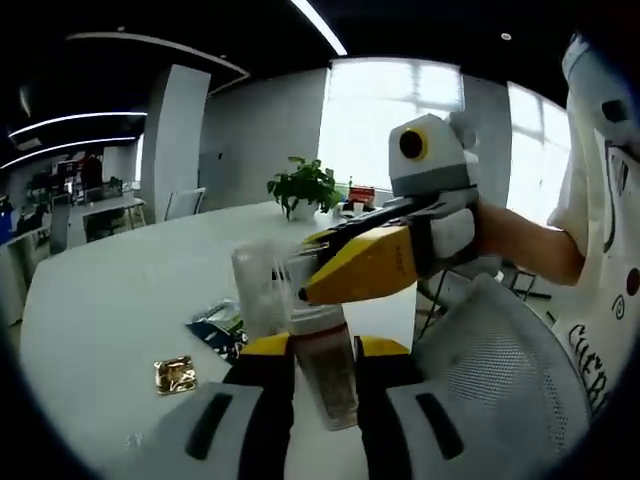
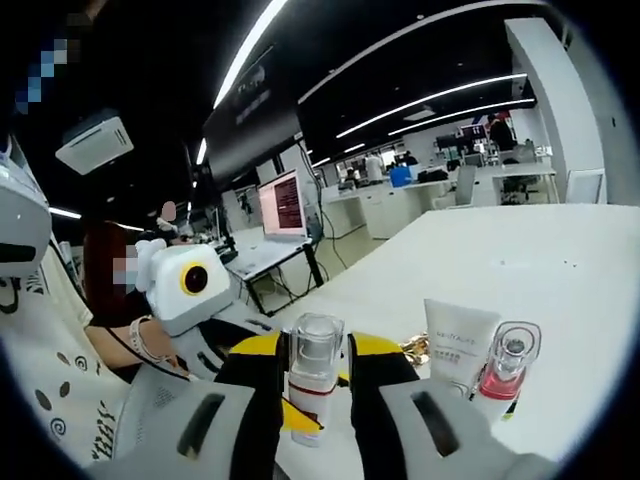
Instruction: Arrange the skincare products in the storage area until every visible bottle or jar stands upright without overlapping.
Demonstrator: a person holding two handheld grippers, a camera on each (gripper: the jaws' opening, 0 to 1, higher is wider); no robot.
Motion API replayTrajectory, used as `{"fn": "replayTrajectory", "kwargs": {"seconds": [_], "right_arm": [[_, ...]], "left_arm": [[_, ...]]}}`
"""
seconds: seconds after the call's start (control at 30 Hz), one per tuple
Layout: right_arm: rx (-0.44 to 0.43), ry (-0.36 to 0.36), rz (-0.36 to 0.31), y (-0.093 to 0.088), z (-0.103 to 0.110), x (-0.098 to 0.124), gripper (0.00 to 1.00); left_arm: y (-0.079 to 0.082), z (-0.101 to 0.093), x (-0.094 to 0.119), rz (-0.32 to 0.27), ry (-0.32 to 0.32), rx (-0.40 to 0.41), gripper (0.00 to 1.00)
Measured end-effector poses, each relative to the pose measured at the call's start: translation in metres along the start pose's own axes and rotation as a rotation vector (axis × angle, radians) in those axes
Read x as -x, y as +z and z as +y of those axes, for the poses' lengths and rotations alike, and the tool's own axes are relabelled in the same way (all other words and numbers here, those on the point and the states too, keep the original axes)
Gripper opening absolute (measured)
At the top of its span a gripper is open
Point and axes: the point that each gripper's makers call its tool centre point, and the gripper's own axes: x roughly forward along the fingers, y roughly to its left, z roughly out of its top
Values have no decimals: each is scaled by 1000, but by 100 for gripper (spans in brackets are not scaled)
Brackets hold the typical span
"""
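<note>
Both tools [image 1: 322, 375] [image 2: 315, 385] grip clear bottle [image 1: 325, 365], contents unclear.

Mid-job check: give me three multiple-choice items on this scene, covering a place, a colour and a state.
1. In the right gripper view, the tube stands:
A) left of the pink bottle
B) on a chair
C) inside a box
2. The small packet on the table is:
A) gold
B) red
C) black
3. The pink bottle is:
A) lying flat
B) upright
C) upside down
Answers: 1 A, they stand side by side; 2 A, its foil shines gold; 3 B, its cap is on top.
</note>
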Motion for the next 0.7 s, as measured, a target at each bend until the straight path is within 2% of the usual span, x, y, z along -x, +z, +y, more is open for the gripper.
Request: {"fn": "replayTrajectory", "kwargs": {"seconds": [0.3, 0.43, 0.47, 0.57, 0.7], "right_arm": [[21, 34, 0, -5, 2, 12, 22], [41, -1, -20, -10, -1, 13, 21], [62, -11, -3, -15, -1, 13, 21], [88, -18, 8, -20, -1, 10, 21], [108, -15, 14, -26, -3, 7, 21]], "left_arm": [[1, -19, -10, 1, -77, -46, 18], [-4, -19, -17, 29, -47, -105, 19], [-6, -18, -19, 27, -39, -113, 19], [-9, -16, -22, 42, -33, -98, 20], [-24, -14, -25, 106, -25, -113, 20]]}}
